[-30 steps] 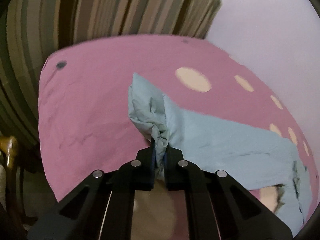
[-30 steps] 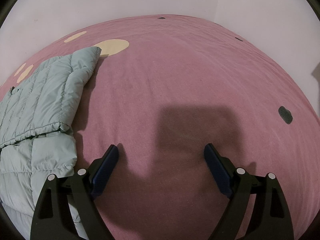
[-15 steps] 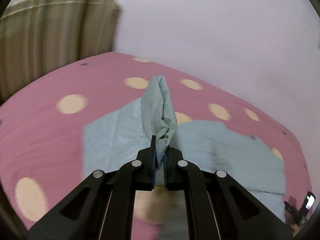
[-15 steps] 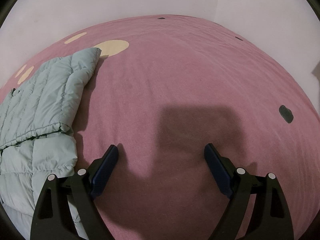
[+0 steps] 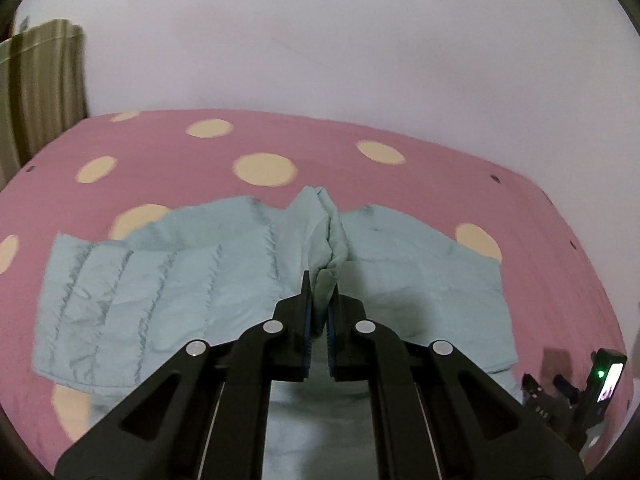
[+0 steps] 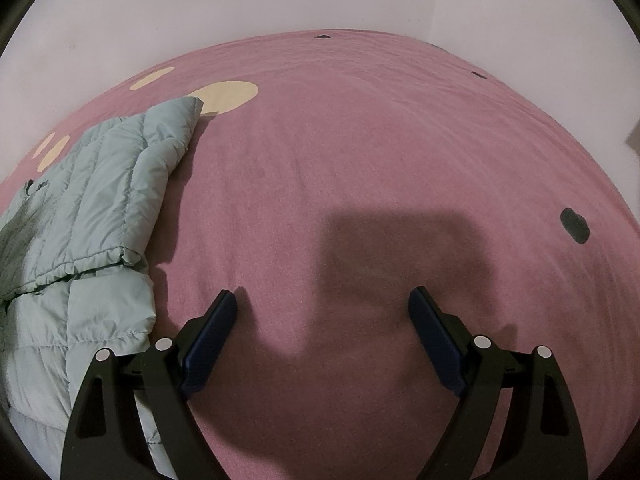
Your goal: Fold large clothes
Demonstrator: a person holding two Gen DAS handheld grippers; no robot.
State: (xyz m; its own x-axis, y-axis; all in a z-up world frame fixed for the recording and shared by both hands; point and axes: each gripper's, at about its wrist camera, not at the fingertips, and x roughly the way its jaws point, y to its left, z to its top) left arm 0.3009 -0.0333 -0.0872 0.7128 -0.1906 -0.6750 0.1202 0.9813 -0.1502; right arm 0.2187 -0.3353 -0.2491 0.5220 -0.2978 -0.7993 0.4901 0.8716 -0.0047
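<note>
A pale blue quilted jacket (image 5: 160, 284) lies spread on a pink bedsheet (image 5: 160, 148) with cream dots. My left gripper (image 5: 319, 280) is shut on a bunched fold of the jacket, which stands up in a ridge above the rest of the garment. In the right wrist view the jacket (image 6: 100, 200) lies at the left with one layer folded over another. My right gripper (image 6: 322, 304) stands open over bare pink sheet just right of the jacket, nothing between its fingers.
A white wall runs behind the bed, with a striped curtain (image 5: 40, 80) at the far left. The other gripper, with a lit screen (image 5: 608, 380), shows at the lower right of the left wrist view. Bare sheet (image 6: 400, 140) stretches right of the jacket.
My left gripper has swung a long way across the bed with the fold still in it; the curtain has slid off to the left and the wall fills the view. The right gripper has stayed put.
</note>
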